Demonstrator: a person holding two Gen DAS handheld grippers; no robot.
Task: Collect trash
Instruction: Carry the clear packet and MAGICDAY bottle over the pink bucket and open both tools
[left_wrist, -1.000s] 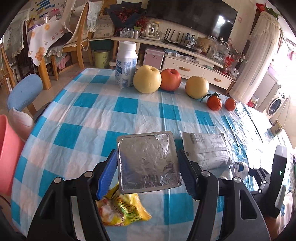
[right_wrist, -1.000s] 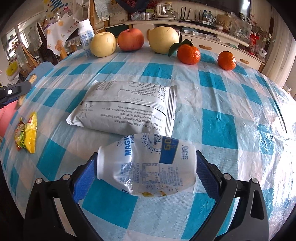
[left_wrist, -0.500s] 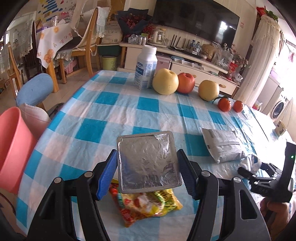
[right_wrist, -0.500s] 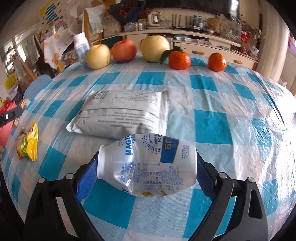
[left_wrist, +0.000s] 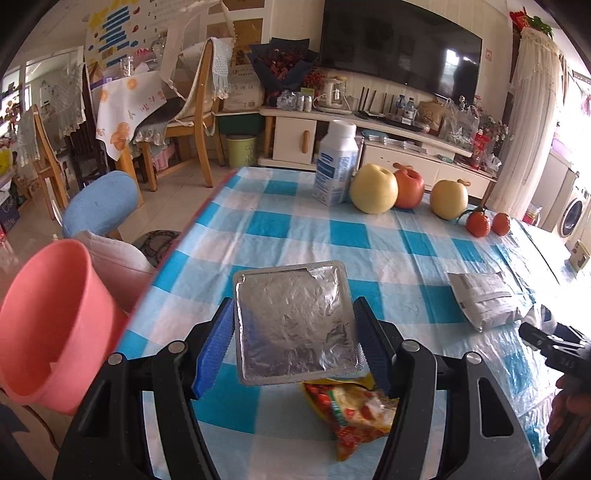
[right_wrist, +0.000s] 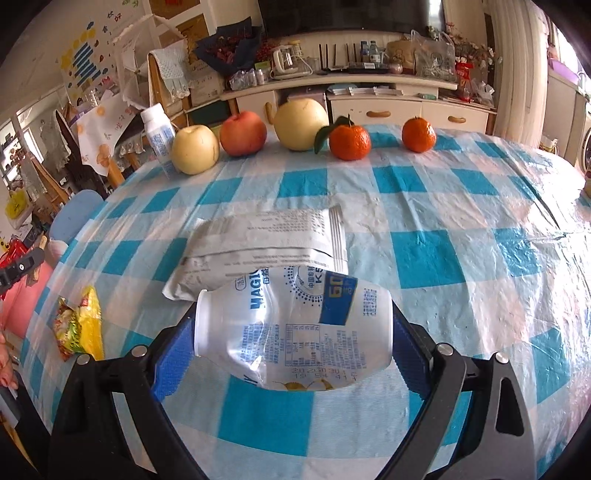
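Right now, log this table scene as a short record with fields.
left gripper: shut on foil tray
right gripper: shut on crushed bottle
trash on table: grey pouch, yellow snack wrapper
bin: pink bucket, beyond the table's left edge
not trash: fruit row, upright white bottle
surface: blue checked tablecloth

My left gripper (left_wrist: 295, 332) clamps a foil-lidded tray (left_wrist: 293, 321) above the checked tablecloth (left_wrist: 295, 236); yellow snack wrapper (left_wrist: 354, 410) at 5 o'clock, pink bucket (left_wrist: 48, 321) at 9 o'clock
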